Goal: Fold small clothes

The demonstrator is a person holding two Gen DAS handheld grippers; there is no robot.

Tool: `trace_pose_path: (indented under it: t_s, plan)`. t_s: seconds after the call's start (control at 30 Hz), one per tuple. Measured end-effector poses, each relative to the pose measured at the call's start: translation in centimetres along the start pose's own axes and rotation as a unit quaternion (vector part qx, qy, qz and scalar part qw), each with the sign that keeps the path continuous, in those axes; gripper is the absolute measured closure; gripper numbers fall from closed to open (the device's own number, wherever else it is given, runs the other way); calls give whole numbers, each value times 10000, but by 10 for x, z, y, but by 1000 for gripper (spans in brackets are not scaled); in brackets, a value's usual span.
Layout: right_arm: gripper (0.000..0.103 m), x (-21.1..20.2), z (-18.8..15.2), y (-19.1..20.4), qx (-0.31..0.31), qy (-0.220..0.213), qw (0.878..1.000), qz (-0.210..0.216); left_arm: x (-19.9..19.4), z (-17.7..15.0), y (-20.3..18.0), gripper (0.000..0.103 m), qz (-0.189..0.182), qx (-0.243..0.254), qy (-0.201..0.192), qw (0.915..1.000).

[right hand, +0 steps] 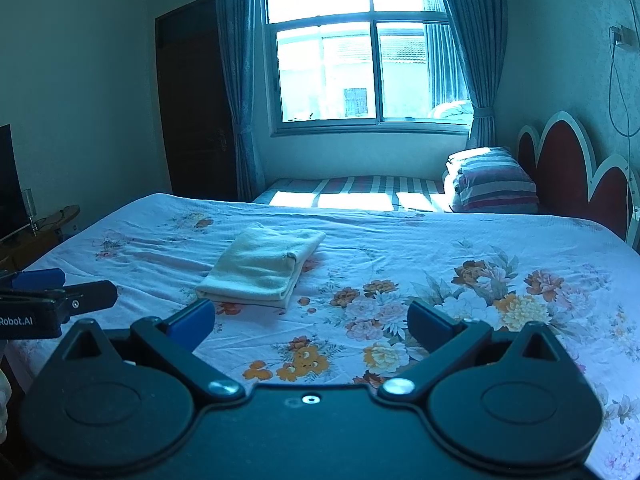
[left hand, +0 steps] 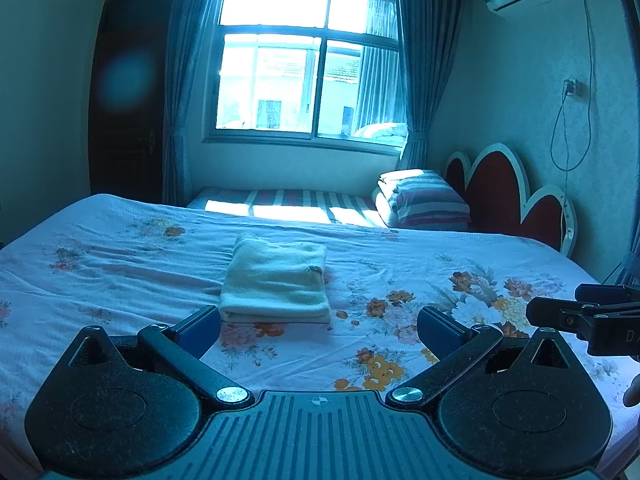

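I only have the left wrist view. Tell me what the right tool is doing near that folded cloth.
Observer: The right tool is open, with nothing between its fingers. It points over the floral sheet, and the folded cream cloth lies ahead to its left.
Operator: Report what is left of the bed; my view shows only wall and door.
Observer: A dark screen stands on a low wooden stand beside the bed's left edge.
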State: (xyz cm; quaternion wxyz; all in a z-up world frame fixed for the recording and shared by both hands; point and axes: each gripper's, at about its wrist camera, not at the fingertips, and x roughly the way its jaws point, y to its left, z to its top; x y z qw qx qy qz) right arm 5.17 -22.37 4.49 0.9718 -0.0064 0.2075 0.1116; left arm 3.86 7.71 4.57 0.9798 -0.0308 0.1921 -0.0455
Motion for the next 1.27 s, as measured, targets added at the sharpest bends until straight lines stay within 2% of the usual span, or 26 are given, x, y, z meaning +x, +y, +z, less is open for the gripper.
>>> trace_pose_path:
  t_s: [1.27]
  plan:
    - [0,6,-1,-6,-63,63,9999,80,7,-3,-5,0,68,168,17,9998]
